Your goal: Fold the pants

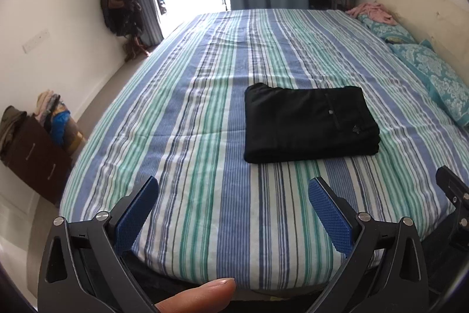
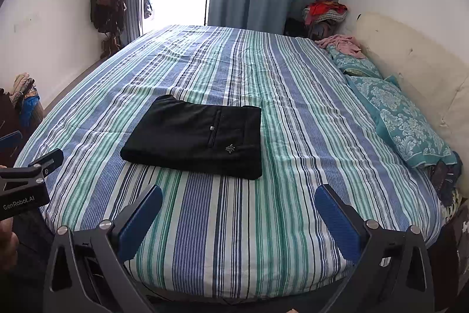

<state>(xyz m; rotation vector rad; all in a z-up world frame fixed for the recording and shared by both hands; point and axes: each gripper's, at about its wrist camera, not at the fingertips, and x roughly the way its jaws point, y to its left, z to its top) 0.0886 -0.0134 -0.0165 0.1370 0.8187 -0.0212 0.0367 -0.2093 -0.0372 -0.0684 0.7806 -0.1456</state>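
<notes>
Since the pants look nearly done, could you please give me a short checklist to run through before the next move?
1. Black folded pants lie flat in a compact rectangle on the striped blue, green and white bedsheet: ok.
2. Edges of the fold line up, with no leg sticking out: ok on the sides in view; far edge cannot tell.
3. Left gripper open and holding nothing: ok.
4. Right gripper open and holding nothing: ok.
5. Both sets of fingers apart from the pants, back near the bed's front edge: ok.
6. Sheet between grippers and pants free of other items: ok.
</notes>
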